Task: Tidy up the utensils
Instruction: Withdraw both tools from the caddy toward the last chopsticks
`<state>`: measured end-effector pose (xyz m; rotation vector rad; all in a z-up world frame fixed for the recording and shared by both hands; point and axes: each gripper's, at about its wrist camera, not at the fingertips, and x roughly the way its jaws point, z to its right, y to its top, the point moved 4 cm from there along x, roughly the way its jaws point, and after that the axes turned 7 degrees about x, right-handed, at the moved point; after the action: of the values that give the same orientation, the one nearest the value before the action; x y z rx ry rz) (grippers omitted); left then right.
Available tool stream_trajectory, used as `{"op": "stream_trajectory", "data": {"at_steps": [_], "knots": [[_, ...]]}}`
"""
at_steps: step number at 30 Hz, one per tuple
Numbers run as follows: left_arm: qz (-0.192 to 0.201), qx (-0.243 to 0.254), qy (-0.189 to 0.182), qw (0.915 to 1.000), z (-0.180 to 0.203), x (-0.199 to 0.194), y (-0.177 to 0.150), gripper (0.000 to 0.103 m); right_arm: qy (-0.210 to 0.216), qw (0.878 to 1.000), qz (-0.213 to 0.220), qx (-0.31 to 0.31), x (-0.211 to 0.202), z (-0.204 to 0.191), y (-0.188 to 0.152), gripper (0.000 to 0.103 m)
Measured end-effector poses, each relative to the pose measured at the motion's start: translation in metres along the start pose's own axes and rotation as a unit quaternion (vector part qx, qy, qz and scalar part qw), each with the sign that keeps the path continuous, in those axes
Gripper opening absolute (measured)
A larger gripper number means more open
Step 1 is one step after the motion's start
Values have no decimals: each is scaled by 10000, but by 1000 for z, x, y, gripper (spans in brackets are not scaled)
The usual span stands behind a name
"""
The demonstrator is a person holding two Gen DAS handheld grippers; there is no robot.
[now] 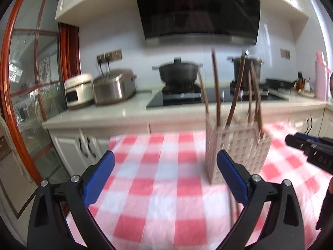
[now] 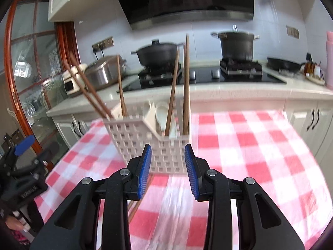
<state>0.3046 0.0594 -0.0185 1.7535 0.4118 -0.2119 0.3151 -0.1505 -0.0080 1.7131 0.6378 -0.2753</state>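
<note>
A pale lattice utensil basket point(image 1: 237, 145) stands on the red-and-white checked cloth point(image 1: 158, 187). Several brown chopsticks point(image 1: 216, 87) lean out of it. In the right wrist view the basket point(image 2: 133, 143) also holds white spoons point(image 2: 161, 112) beside the chopsticks point(image 2: 186, 83). My left gripper point(image 1: 166, 158) is open wide just left of the basket, with nothing between its pads. My right gripper point(image 2: 168, 149) is partly open in front of the basket, also with nothing in it. Loose chopsticks point(image 2: 135, 208) lie on the cloth under its left finger.
Behind the table runs a counter point(image 1: 124, 112) with a rice cooker point(image 1: 79, 91), a steel pot point(image 1: 114, 87) and black pots on the hob point(image 1: 179, 70). A glass door point(image 1: 31, 83) is at the left. A person's hand point(image 2: 18, 225) shows at the lower left.
</note>
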Motion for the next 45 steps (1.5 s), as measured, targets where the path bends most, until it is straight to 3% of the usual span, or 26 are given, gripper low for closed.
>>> {"op": "stream_trajectory", "data": {"at_steps": [10,16,28,37,45], "knots": [[-786,-171,-121,9967,-9,32,-63,95,-246,9955,-909,111,42,-12,-59,33],[-895,-292,-139,9955,-18,34,-74,95,-346,9899,-1377,28,60,-26,-81,33],[-796,-381,-125,9960,-30,28,-77,95,-717,9819,-1753,-37,87,-44,-88,31],[-884,-437,-130,9950,-37,29,-81,95,-1201,9766,-1728,-441,104,-53,-84,28],[-935,-296,-178,9950,-26,28,-79,95,-1135,9770,-1738,-487,94,-44,-87,7]]}}
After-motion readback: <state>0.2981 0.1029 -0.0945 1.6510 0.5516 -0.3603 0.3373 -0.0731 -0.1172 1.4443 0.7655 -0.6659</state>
